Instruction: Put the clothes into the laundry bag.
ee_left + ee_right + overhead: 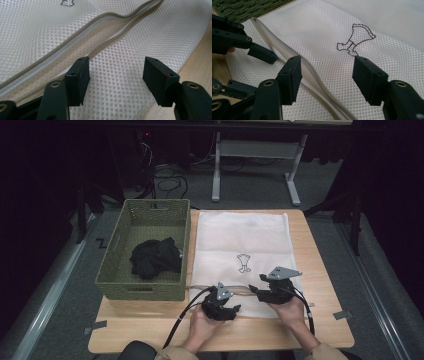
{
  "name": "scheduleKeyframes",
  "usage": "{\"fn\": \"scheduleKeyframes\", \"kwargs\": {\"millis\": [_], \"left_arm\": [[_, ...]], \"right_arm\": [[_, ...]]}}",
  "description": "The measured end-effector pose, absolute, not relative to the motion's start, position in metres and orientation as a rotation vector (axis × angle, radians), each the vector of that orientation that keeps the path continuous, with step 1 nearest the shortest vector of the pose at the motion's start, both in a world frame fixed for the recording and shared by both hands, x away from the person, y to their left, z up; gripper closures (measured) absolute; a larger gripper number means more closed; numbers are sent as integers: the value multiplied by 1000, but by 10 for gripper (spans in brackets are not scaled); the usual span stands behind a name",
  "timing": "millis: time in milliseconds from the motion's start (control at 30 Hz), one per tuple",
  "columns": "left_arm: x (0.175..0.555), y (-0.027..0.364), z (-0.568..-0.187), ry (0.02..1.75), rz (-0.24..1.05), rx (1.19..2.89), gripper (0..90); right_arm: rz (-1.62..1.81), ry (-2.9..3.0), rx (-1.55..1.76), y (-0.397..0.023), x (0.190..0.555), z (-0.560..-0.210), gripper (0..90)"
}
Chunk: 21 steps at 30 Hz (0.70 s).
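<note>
A white mesh laundry bag [240, 237] lies flat on the wooden table, with a small outline drawing [244, 263] stitched on it. Its beige zipper [75, 40] runs along the near edge and is wavy and partly parted. My left gripper [231, 307] sits at that near edge. In the left gripper view it [116, 75] is open, its jaws low over the mesh just short of the zipper. My right gripper [256, 284] hovers over the bag's near part. It [327, 75] is open above the zipper [287, 55], with the drawing [357, 40] beyond. The left gripper's fingers [262, 53] show at its left.
A green woven basket [145, 290] stands left of the bag, touching its edge, with a crumpled black garment [155, 256] inside. Bare table [150, 330] lies in front of the basket. A table frame [255, 150] and cables stand on the floor beyond.
</note>
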<state>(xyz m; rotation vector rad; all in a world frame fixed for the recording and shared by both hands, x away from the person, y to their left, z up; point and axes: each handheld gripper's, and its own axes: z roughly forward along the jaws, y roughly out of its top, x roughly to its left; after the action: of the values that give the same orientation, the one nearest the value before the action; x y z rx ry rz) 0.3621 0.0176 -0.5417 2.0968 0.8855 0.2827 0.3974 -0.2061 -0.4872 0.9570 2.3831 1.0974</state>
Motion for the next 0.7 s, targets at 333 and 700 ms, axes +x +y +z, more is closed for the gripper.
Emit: {"fn": "scheduleKeyframes", "kwargs": {"millis": [333, 700], "left_arm": [[361, 15, -544, 878, 327, 2111, 385], [360, 15, -544, 876, 332, 2112, 377]], "right_arm": [[1032, 2430, 933, -191, 404, -497, 412], [975, 2445, 925, -180, 407, -506, 412]]}}
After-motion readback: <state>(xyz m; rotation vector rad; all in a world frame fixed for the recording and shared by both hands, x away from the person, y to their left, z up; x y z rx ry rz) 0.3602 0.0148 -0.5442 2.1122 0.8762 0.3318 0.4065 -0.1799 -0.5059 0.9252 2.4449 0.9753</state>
